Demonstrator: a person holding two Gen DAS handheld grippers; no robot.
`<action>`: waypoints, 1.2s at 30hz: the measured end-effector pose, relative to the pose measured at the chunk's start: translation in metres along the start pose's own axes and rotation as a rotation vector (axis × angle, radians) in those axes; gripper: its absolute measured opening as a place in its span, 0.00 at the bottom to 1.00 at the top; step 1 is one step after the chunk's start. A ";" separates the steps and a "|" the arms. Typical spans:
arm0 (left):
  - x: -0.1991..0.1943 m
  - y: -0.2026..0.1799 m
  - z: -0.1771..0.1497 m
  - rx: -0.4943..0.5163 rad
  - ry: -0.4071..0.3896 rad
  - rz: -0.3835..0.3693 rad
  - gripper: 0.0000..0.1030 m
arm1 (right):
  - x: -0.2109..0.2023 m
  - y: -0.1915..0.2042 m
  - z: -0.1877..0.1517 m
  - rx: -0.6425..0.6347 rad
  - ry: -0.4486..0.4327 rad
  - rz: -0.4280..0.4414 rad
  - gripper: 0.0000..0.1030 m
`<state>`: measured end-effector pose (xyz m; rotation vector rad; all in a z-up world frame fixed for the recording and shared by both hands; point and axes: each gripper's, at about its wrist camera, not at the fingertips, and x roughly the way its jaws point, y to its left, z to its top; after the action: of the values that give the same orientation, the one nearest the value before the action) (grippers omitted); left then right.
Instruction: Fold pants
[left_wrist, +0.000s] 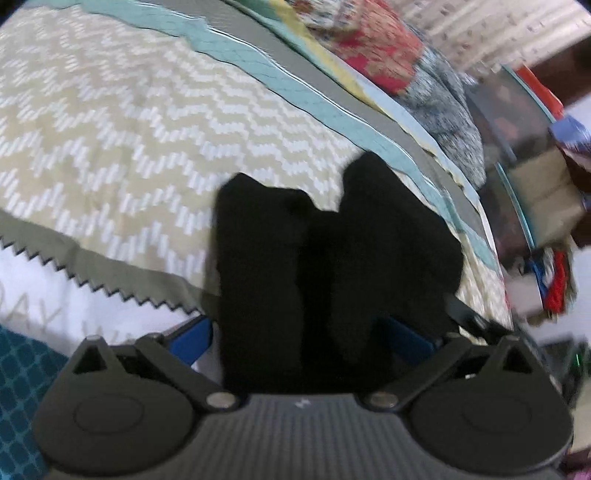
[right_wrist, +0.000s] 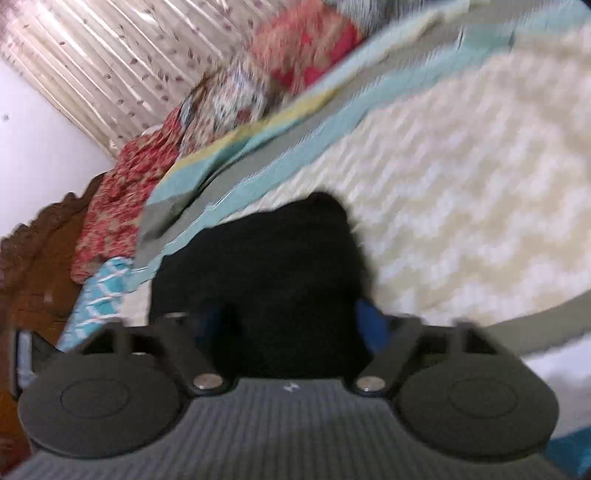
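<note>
Left wrist view: left gripper (left_wrist: 325, 229) is clenched on black pants (left_wrist: 332, 266), cloth bunched btwn the two fingers and piled over them, so the tips are hidden. A fold of fabric sticks up at 12 and another at 1 o'clock. Blue finger parts peek out at 8 and 4. Behind, from 9 to 1, lies the bedspread (left_wrist: 129, 129) w/ a cream zigzag pattern; its teal and grey border (left_wrist: 295, 85) runs diagonally toward 4. Floral cloth (left_wrist: 373, 40) sits at 1 o'clock past that border. Pants seem held up off the bed, prob. to carry an edge over for a fold.

Right wrist view: blurry, so moving fast I'd guess. Right gripper (right_wrist: 291, 258) is likewise hidden under the black pants (right_wrist: 266, 266), which fill the centre and spill toward 9. Looks like it's grasping them, fingers closed in tight, though the tips can't be seen. Bedspread (right_wrist: 461, 184) spreads 12 to 3; curtain (right_wrist: 110, 66) at 10–11; wooden headboard (right_wrist: 40, 258) at 9.

Both ends gripped, likely so the cloth stays taut and aligned while folding.
</note>
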<state>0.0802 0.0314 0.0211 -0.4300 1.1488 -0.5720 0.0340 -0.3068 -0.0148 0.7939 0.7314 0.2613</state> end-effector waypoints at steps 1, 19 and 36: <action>-0.001 -0.001 0.000 0.015 0.009 -0.009 1.00 | 0.006 0.003 0.000 0.039 0.016 0.007 0.66; -0.032 0.006 -0.002 0.115 -0.078 0.039 0.54 | -0.017 0.034 -0.010 -0.063 -0.099 -0.030 0.85; -0.051 -0.024 0.036 0.171 -0.176 -0.062 0.11 | -0.015 0.066 -0.018 -0.158 -0.092 -0.072 0.51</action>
<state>0.0944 0.0451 0.0851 -0.3617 0.9134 -0.6674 0.0143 -0.2583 0.0316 0.6242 0.6428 0.2136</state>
